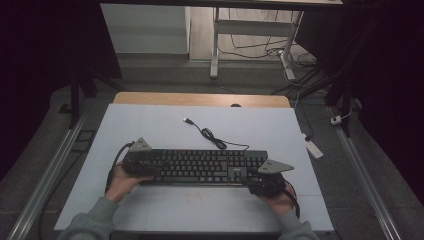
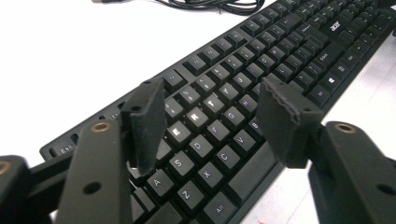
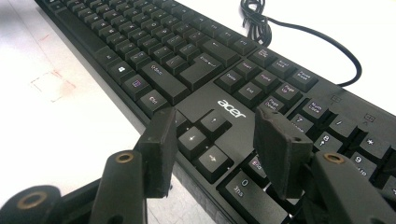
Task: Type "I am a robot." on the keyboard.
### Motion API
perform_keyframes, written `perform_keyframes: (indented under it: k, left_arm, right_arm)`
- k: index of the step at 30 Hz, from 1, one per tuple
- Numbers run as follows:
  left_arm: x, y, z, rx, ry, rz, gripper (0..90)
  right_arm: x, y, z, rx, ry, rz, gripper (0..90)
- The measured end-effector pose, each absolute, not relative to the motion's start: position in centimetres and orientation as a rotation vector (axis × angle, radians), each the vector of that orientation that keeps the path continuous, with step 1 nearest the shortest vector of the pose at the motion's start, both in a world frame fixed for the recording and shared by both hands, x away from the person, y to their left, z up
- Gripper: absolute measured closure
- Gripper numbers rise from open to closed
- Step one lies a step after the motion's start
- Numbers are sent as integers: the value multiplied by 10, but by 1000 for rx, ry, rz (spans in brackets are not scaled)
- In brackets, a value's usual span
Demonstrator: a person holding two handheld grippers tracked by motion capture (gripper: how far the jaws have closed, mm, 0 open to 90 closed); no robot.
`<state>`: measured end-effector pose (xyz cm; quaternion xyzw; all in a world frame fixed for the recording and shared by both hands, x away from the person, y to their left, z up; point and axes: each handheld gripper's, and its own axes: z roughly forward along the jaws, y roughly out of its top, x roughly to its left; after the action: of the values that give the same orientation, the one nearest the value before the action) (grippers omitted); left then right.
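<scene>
A black Acer keyboard [image 1: 200,166] lies across the near half of the white board [image 1: 150,125]. Its coiled cable [image 1: 212,137] trails back to a loose USB plug [image 1: 187,120]. My left gripper [image 1: 151,169] is at the keyboard's left end. In the left gripper view its jaws stand apart over the letter keys [image 2: 212,107], touching nothing. My right gripper [image 1: 251,176] is at the keyboard's right end, and its jaws stand apart over the arrow keys [image 3: 215,135]. The keyboard [image 2: 261,60] [image 3: 187,60] runs away from both cameras, with the cable [image 3: 261,23] beyond it.
The board rests on a wooden table [image 1: 200,99]. A faint red mark [image 3: 51,86] is on the board in front of the keyboard. A power strip [image 1: 314,148] lies on the floor at the right. Desk legs and cables stand beyond the table.
</scene>
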<state>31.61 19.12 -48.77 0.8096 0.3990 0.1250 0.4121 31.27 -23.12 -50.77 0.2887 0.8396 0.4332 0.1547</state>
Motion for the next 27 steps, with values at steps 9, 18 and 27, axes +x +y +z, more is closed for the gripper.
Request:
perform_keyframes:
  k: [9, 18, 27]
  left_arm:
    - [327, 186, -488, 2040, 995, 348, 677]
    - [337, 181, -500, 2108, 1008, 338, 886]
    - [344, 173, -511, 2156, 1008, 306, 887]
  right_arm:
    - [313, -231, -508, 822, 2406, 1244, 495]
    - [313, -231, -508, 822, 2407, 1233, 496]
    - [313, -230, -509, 826, 2412, 1222, 495]
